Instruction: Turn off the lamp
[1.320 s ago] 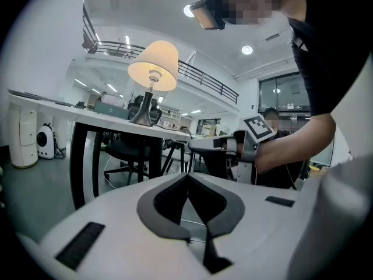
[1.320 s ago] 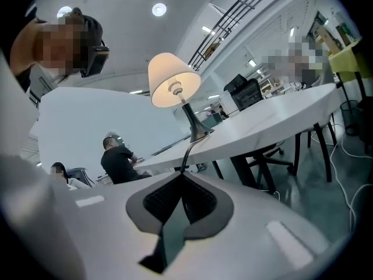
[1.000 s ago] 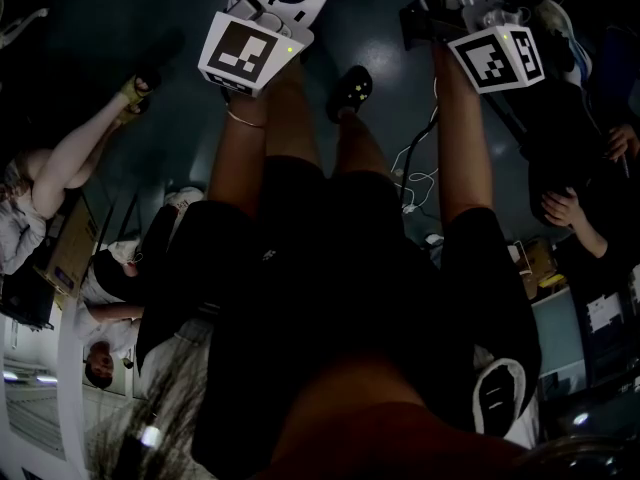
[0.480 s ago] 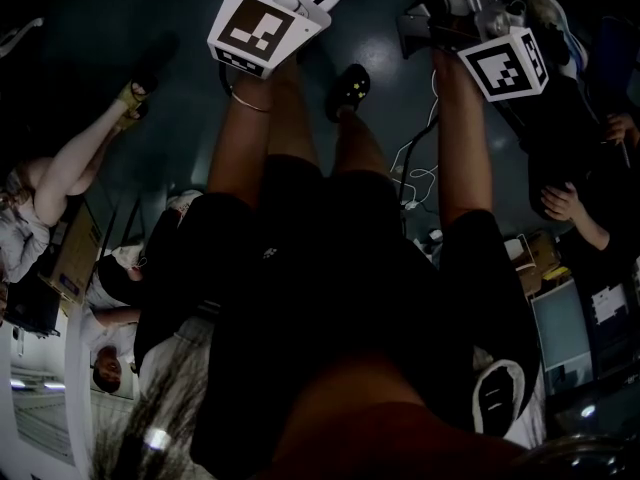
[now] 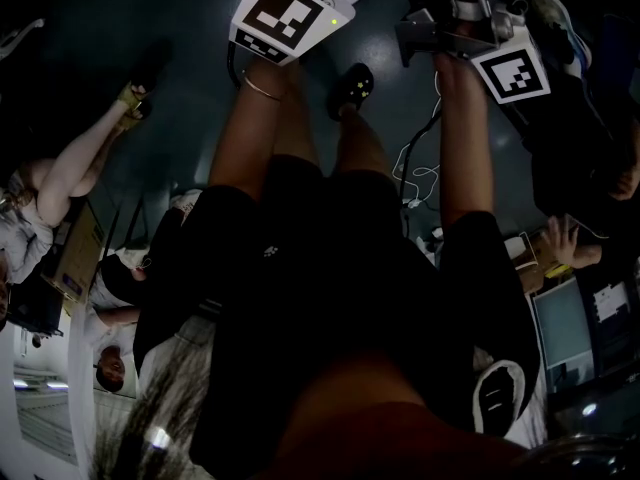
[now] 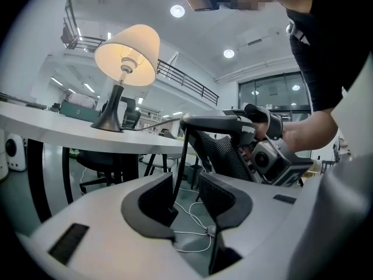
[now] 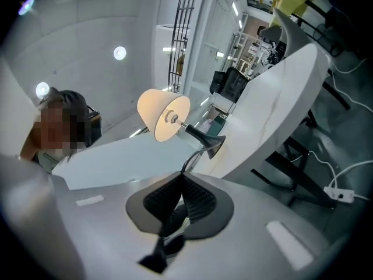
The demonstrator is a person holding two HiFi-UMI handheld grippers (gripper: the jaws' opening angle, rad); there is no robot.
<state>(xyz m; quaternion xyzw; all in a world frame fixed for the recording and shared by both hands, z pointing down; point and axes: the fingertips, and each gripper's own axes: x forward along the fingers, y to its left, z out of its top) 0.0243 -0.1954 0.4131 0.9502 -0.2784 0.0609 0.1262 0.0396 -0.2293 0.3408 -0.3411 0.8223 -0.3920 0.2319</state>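
Observation:
The lamp (image 6: pixel 127 48) stands lit on a white table (image 6: pixel 58 130), with a cream shade and a dark flared base. It also glows in the right gripper view, where the lamp (image 7: pixel 165 115) appears tilted. Its black cord (image 6: pixel 179 156) drops from the right gripper (image 6: pixel 192 121) down between the jaws of my left gripper (image 6: pixel 185 194). Those jaws have just been opening and stand apart, not pressing the cord. My right gripper (image 7: pixel 182 200) is shut on the cord (image 7: pixel 192 159). In the dark head view only the marker cubes (image 5: pixel 290 16) and my arms show.
A black chair (image 6: pixel 99 156) sits under the table, with a small white speaker (image 6: pixel 14 147) at its left. White cables (image 6: pixel 192 214) and a power strip (image 7: pixel 341 194) lie on the floor. People (image 5: pixel 60 178) sit around me.
In the head view my left gripper's cube has shifted right and toward the top edge. The right cube has rolled and risen a little. A bystander's hand at the right has moved.

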